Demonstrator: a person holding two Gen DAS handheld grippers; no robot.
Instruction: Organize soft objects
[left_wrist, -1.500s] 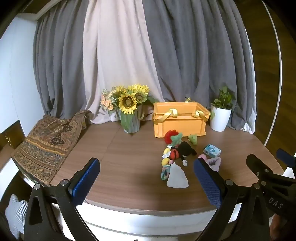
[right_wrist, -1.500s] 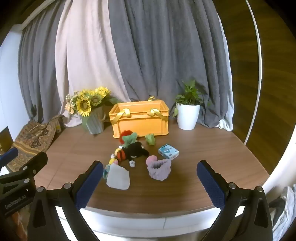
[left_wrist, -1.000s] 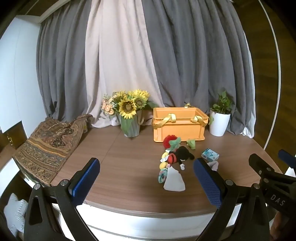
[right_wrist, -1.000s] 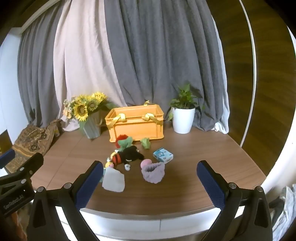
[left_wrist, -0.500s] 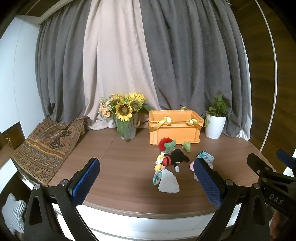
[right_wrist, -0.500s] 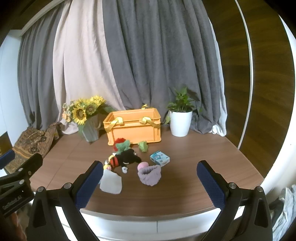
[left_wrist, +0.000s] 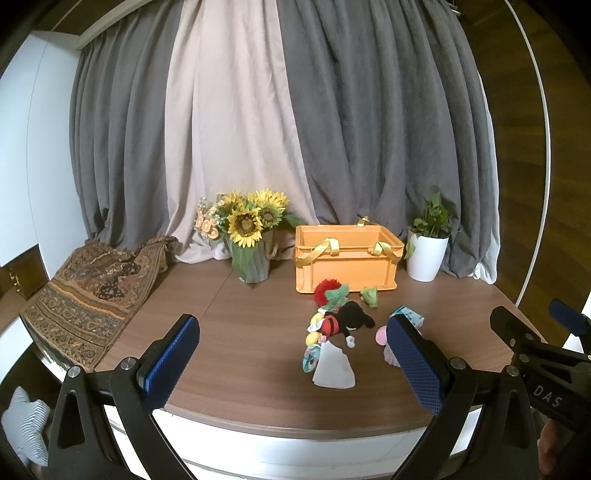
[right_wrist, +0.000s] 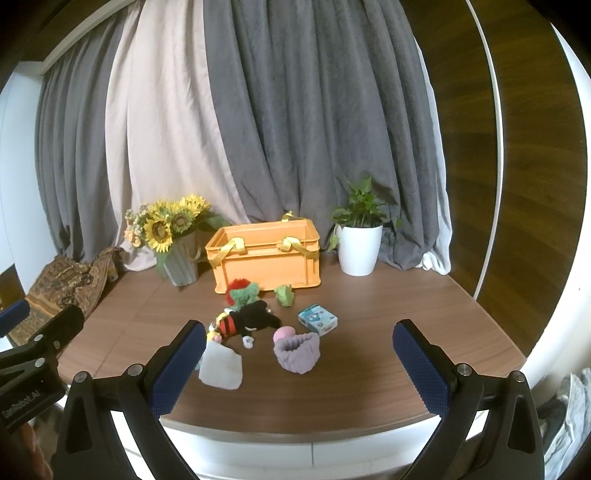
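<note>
A round wooden table (right_wrist: 388, 332) stands before grey and pale curtains (right_wrist: 258, 129). The left gripper (left_wrist: 291, 354) hangs at the table's near edge with its blue-padded fingers spread wide and nothing between them; the right gripper (right_wrist: 299, 358) hangs beside it the same way, fingers wide apart and bare. Nearest the grippers lie a white folded cloth (right_wrist: 221, 363) and a lilac fuzzy band (right_wrist: 297, 349) with a pink ball (right_wrist: 282, 332) touching its far side. Just beyond, a black and red plush doll (right_wrist: 247, 319) lies on its side, and a small blue patterned packet (right_wrist: 317, 319) sits to its right. Farther back, a red and green plush (right_wrist: 242, 291) and a small green plush (right_wrist: 284, 294) rest just in front of the orange crate (right_wrist: 266, 254), whose yellow straps drape over its rim. A vase of sunflowers (right_wrist: 170, 236) stands left of the crate and a potted plant (right_wrist: 360, 236) in a white pot to its right. A patterned brown fabric (left_wrist: 92, 291) drapes over the table's left side.
</note>
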